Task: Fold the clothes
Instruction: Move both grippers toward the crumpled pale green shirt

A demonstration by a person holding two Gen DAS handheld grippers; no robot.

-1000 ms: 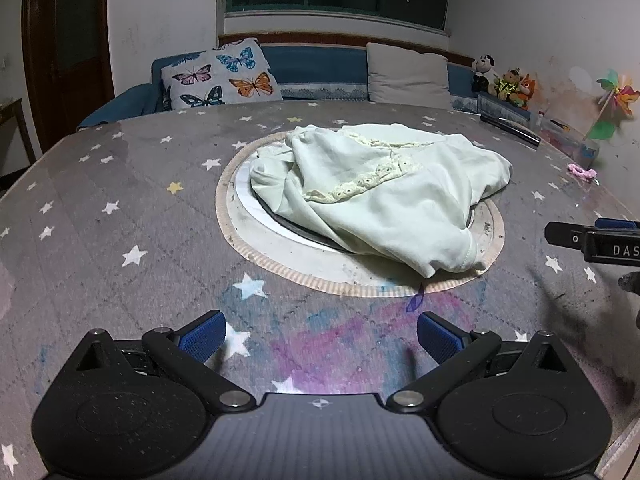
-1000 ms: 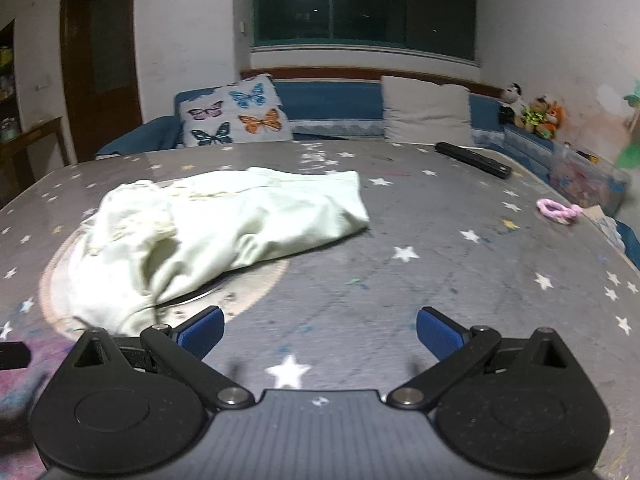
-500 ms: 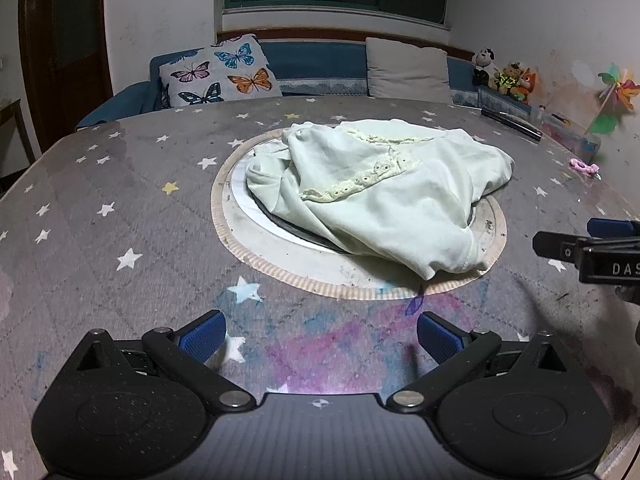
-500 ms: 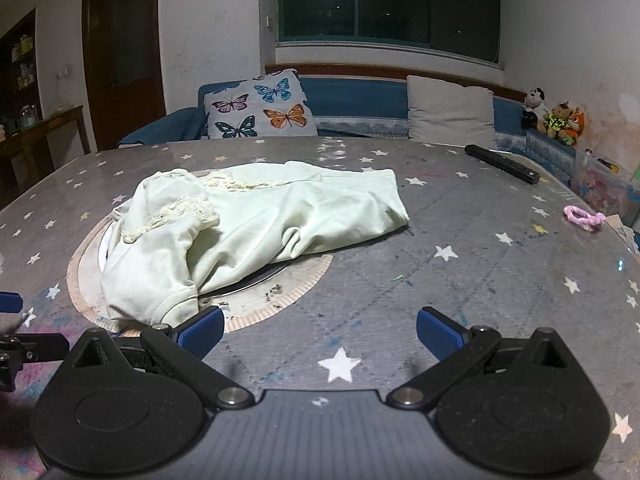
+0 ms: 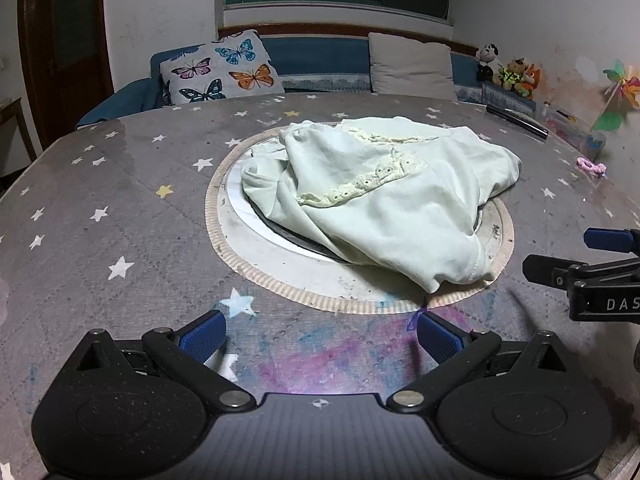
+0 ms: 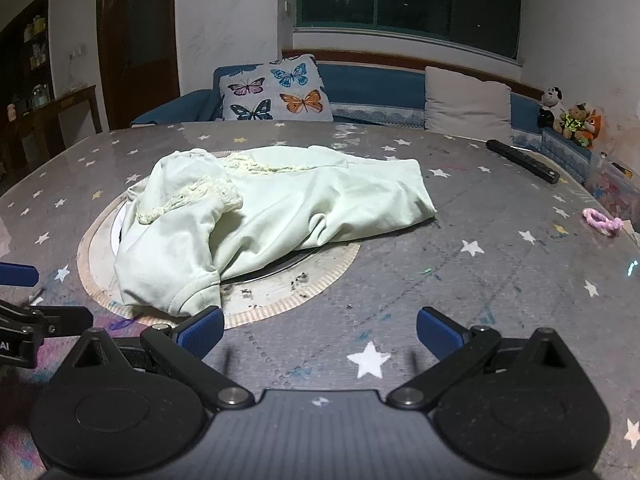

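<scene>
The round insert (image 5: 256,264) in the table is partly covered by the pale green garment (image 5: 384,200); its centre and far rim are hidden. The garment's underside and inner folds are concealed, so the type of clothing cannot be determined. In the left wrist view, the right gripper (image 5: 560,258) is cut off by the right edge, and its printed lettering is truncated. In the right wrist view, the left gripper (image 6: 52,296) is cut off by the left edge. The plush toys (image 6: 568,118) are too small to be identified. The pinwheel (image 5: 618,96) is blurred.
</scene>
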